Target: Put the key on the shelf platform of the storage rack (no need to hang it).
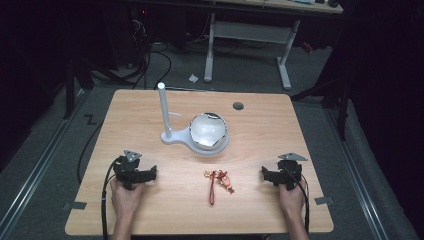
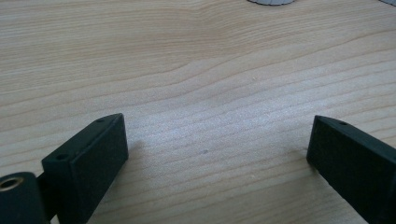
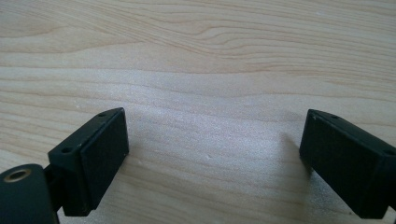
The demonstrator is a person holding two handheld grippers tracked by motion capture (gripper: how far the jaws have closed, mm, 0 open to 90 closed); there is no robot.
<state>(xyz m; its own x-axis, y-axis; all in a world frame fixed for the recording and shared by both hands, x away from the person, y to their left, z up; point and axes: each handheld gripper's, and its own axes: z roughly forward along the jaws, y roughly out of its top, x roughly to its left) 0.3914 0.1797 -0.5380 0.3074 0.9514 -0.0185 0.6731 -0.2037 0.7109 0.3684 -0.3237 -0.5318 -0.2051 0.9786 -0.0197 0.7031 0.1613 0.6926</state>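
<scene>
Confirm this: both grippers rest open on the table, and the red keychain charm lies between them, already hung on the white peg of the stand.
Not quite. The red keychain charm is not hung on the white peg; the high view shows it lying flat on the table, nearer the person than the stand. The rest holds: left gripper and right gripper rest open, the charm between them.

The high view is dim, with a dark floor and background around an evenly lit wooden surface (image 1: pixel 150 210). A bright glare spot sits on the bowl (image 1: pixel 208 130). Both gripper views are brighter and soft, with faint shadows beside the jaws.
</scene>
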